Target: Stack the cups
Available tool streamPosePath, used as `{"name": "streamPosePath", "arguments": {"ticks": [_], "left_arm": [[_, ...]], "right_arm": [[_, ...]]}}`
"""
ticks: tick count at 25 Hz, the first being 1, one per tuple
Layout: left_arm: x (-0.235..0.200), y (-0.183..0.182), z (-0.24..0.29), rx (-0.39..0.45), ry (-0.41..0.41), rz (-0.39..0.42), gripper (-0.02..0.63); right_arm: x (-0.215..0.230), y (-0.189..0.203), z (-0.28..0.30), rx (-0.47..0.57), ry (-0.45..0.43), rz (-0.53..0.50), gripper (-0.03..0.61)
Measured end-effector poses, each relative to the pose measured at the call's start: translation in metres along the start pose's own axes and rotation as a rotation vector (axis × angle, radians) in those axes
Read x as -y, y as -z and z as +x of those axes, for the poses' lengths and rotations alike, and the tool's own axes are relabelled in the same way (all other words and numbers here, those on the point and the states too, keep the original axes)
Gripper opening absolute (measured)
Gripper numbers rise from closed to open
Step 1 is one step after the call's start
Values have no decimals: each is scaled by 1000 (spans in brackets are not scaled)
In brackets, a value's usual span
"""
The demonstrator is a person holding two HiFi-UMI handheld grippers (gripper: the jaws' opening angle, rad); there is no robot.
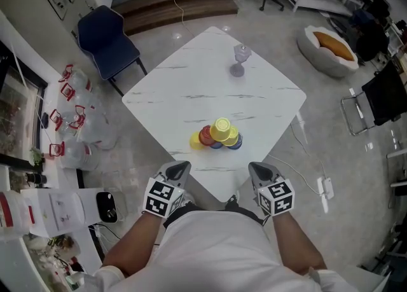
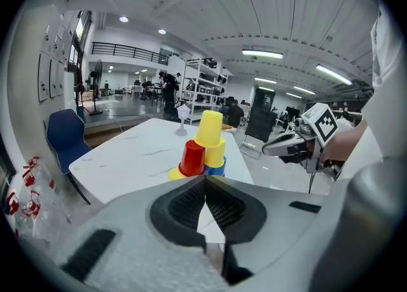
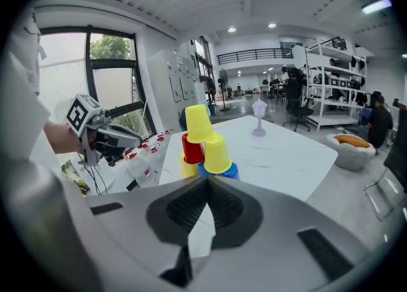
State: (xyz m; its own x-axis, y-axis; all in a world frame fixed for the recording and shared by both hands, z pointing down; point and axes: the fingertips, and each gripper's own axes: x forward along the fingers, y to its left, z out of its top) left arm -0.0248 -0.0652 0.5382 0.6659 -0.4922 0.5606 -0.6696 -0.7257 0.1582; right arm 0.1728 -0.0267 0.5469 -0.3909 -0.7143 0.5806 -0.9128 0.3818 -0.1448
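Note:
Several plastic cups stand upside down in a small pyramid (image 1: 216,135) near the front corner of the white marble table (image 1: 191,93). A yellow cup (image 1: 221,129) tops it, over a red cup (image 1: 205,136), more yellow cups and a blue cup (image 1: 236,143). My left gripper (image 1: 180,168) and right gripper (image 1: 259,170) hover side by side at the table's front edge, short of the cups. Both are shut, with nothing between the jaws. In the left gripper view the pyramid (image 2: 202,151) stands beyond the closed jaws; the right gripper view shows the same stack (image 3: 205,147).
A clear goblet (image 1: 240,60) stands at the table's far corner. A blue chair (image 1: 107,37) is at the far left, with bottles (image 1: 75,119) on the floor beside it. A round cushion (image 1: 331,49) and a folding chair (image 1: 376,100) are at the right.

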Motion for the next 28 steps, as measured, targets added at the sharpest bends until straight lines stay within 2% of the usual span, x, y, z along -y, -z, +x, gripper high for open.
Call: {"name": "streamPosePath", "arguments": {"ticks": [28], "left_arm": [[1, -20, -3, 35, -6, 9, 9]], "right_arm": [[-2, -6, 4, -3, -25, -8, 5]]}}
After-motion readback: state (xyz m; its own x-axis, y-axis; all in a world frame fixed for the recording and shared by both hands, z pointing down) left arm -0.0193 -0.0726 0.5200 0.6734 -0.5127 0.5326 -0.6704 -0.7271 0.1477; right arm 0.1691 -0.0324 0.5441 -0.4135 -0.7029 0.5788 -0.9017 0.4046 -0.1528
